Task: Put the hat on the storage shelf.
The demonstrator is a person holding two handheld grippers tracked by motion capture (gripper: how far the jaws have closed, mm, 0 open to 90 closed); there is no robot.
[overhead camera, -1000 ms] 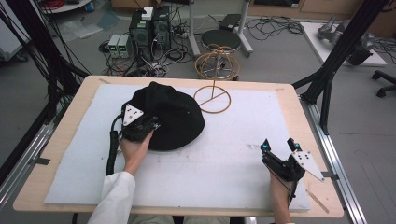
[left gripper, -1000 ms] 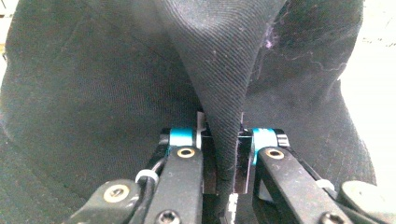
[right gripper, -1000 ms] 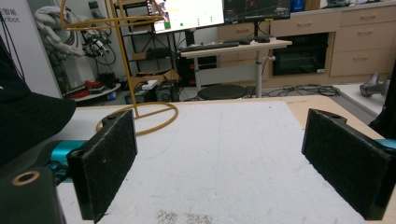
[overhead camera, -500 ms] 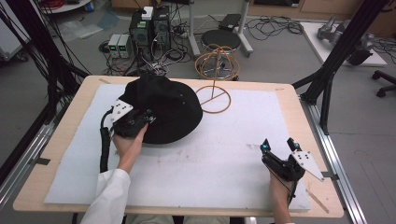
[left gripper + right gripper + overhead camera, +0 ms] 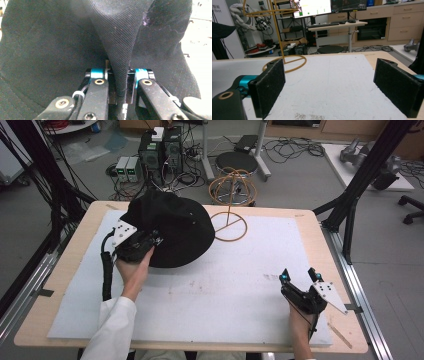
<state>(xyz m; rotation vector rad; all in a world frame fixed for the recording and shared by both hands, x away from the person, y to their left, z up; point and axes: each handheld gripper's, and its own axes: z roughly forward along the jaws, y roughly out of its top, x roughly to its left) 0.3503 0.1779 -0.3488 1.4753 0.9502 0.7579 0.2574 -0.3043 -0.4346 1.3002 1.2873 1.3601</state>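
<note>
A black fabric hat (image 5: 175, 225) lies at the back left of the white mat, its near edge lifted off the surface. My left gripper (image 5: 152, 241) is shut on a fold of that edge; in the left gripper view the black cloth (image 5: 50, 50) is pinched between the two pads of the left gripper (image 5: 119, 83). A gold wire hat stand (image 5: 229, 202) rises just right of the hat, its ring base on the mat. My right gripper (image 5: 298, 276) rests near the front right corner, open, with bare mat between its pads. In the right gripper view the right gripper (image 5: 332, 83) faces the stand (image 5: 284, 37) far ahead on the left.
A white mat (image 5: 240, 290) covers the wooden table (image 5: 310, 227). Black frame posts (image 5: 357, 180) stand at the table's right and left sides. A stool (image 5: 239, 162), computers and cables sit on the floor beyond the far edge.
My left gripper has risen and shifted left with the hat's edge in it, so the hat's near side stands higher. The right gripper has stayed put.
</note>
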